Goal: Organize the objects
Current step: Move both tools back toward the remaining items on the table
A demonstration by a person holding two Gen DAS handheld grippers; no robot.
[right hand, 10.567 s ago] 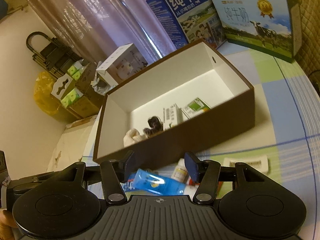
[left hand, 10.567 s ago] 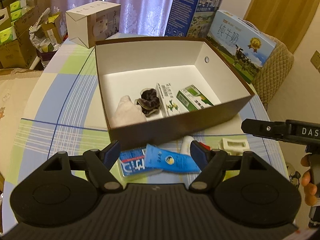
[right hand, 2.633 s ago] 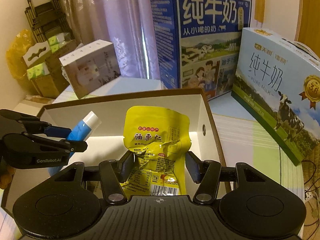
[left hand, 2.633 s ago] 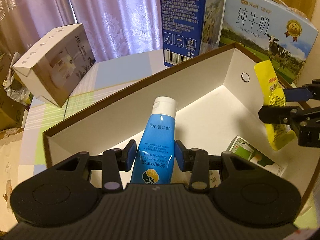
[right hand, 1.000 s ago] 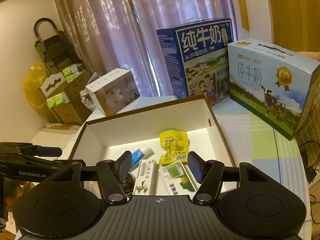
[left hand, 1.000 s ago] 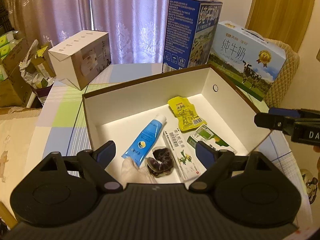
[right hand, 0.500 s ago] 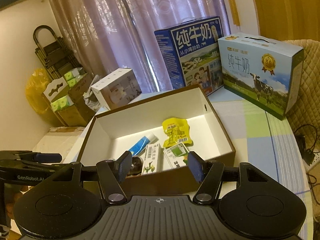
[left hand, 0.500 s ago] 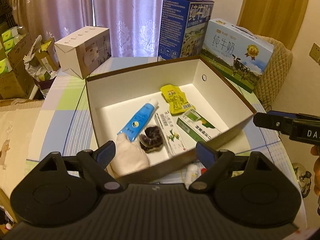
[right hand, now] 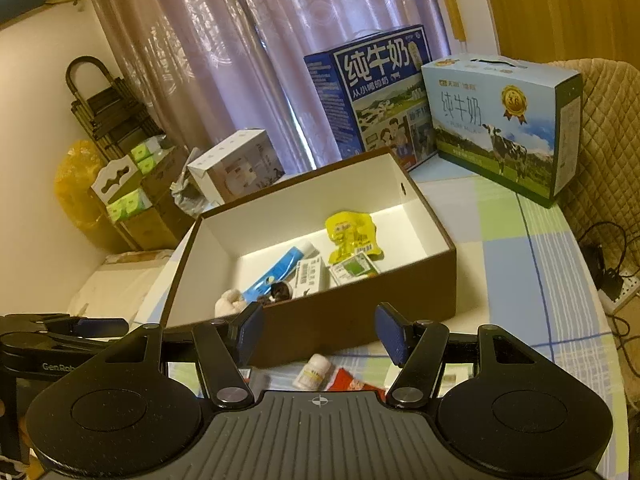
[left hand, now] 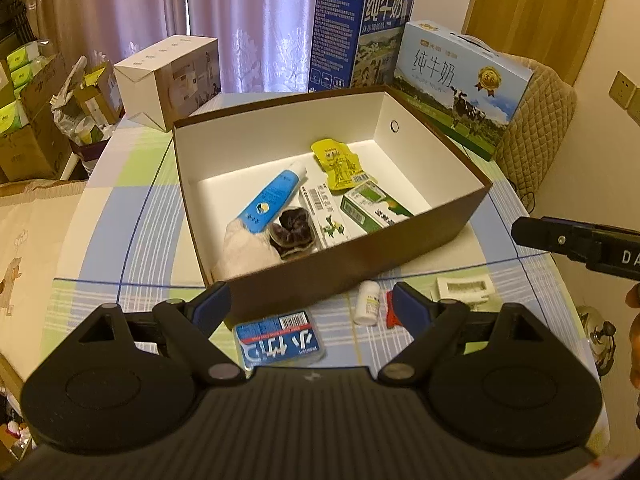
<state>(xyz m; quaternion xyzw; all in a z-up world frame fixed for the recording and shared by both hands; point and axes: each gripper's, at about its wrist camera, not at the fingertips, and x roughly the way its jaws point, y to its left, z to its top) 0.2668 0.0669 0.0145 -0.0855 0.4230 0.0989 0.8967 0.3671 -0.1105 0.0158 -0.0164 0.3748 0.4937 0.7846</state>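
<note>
Left gripper (left hand: 310,304): jaws spread wide and empty, hovering above the worktop just in front of the brown box's near wall, over the blue packet.
Landmark: brown box (left hand: 348,268) with a white inside, open-topped, on the checked worktop (left hand: 132,208); every place below is given relative to it.
Inside, left end: pale cloth bundle (left hand: 248,250) against the near wall, with the blue tube (left hand: 272,196) lying slantwise, its tail on the bundle and its cap toward the back.
Inside, middle: dark hair scrunchie (left hand: 292,230) by the near wall, touching a white carton (left hand: 326,214) that lies flat beside it.
Inside, right of middle: yellow snack pouch (left hand: 338,164) farther back, green-and-white carton (left hand: 374,208) nearer the front; the right end of the floor is bare.
Outside, front left: blue packet (left hand: 280,338) flat on the worktop, just before the near wall.
Outside, front middle: small white bottle (left hand: 368,302) lying on its side, with a red wrapper (left hand: 390,312) just beside it, partly hidden by a gripper finger.
Outside, front right: white rectangular tray-like piece (left hand: 466,288), near the box's right front corner.
Right gripper (right hand: 318,334): jaws apart, nothing between them, held over the bottle and red wrapper in front of the near wall.
Done, as I judge: six things already sit in the box.
Left, as I judge: four things remain outside along the front, so the sorting looks a little past halfway.
</note>
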